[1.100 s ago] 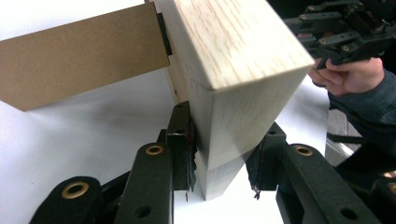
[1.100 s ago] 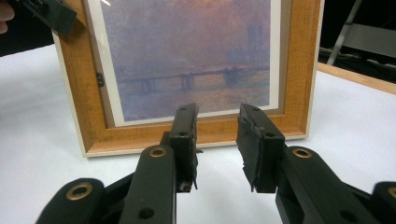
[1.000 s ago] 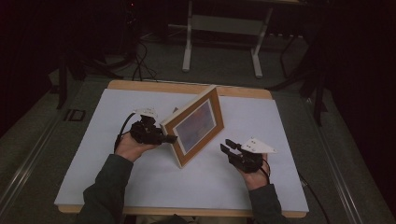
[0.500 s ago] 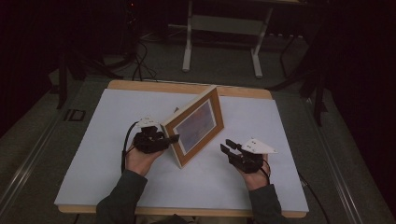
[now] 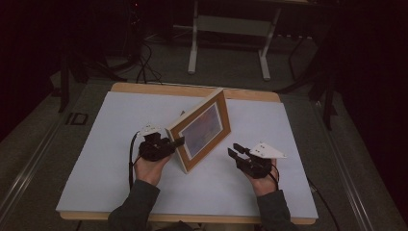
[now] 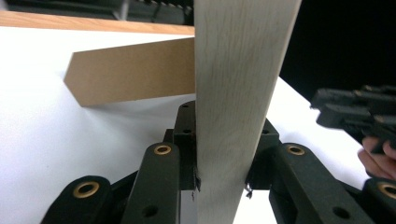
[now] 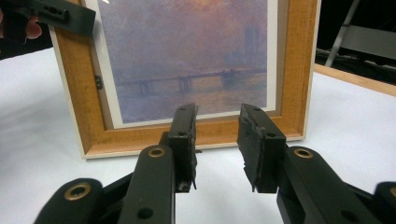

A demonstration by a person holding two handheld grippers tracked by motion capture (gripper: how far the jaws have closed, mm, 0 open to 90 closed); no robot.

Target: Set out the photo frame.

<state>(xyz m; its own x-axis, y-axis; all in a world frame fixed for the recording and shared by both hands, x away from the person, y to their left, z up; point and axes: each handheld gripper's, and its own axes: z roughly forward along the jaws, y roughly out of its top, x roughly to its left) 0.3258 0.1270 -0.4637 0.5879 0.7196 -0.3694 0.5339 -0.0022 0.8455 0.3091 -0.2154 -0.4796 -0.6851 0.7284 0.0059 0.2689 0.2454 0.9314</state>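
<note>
A wooden picture frame (image 5: 204,127) with a hazy bridge painting (image 7: 187,70) stands tilted back on the white table. Its brown cardboard prop (image 6: 130,72) rests on the table behind it. My left gripper (image 5: 175,143) is at the frame's left edge. Its jaws have just been closing, and the pads now press both sides of the pale edge (image 6: 238,93). My right gripper (image 5: 234,150) is a short way in front of the frame's lower right corner. It is open (image 7: 217,126) with nothing between its pads and points at the frame's bottom rail.
The white table top (image 5: 96,159) has a wooden far edge (image 5: 192,90). Beyond it, a metal stand's legs (image 5: 228,29) and cables lie on a dark floor. The other hand's gripper (image 6: 355,112) shows to the right of the frame's edge.
My left hand has slid right to the frame and its jaws have closed on the left edge. The right gripper and the frame have stayed put.
</note>
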